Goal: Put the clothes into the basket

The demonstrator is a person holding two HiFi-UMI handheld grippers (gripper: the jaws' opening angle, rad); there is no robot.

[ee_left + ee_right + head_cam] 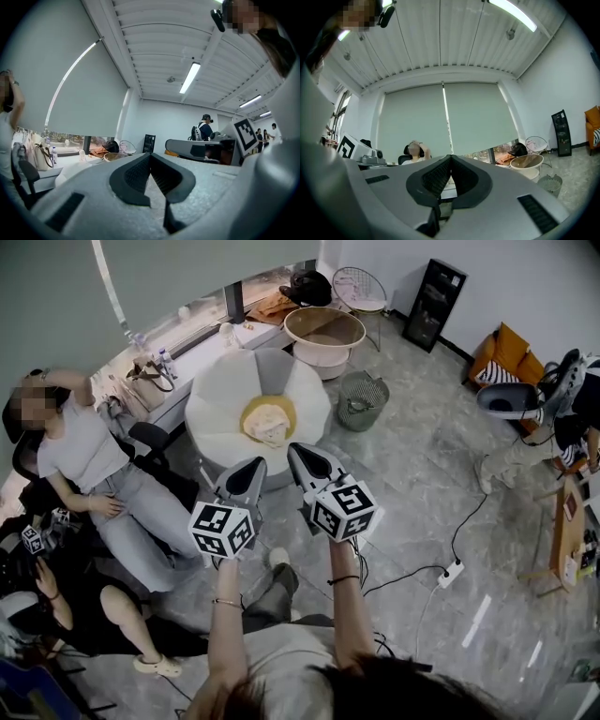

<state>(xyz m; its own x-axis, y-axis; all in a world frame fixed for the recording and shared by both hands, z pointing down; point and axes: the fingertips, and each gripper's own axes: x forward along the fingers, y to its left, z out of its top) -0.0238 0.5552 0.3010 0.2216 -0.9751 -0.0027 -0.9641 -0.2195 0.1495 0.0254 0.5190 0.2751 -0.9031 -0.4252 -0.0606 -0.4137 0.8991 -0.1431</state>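
Left gripper [150, 155]: jaws pressed together, nothing between them. Right gripper [451, 157]: the same, closed and empty. Both are held level, side by side, over grey marbled floor tiles [412, 484].

Clothes [268, 422]: a pale bundle on the yellow centre of a white flower-shaped cushion [211, 404], ahead of both grippers. Wire basket [361, 399] stands on the floor just right of the cushion, apart from the clothes. Round tub [324, 334] sits behind it.

Roller blind [478, 117] hangs low over the window. Power strip [451, 574] lies on the floor at right. Marker cube [222, 529] carries black-and-white square patterns.
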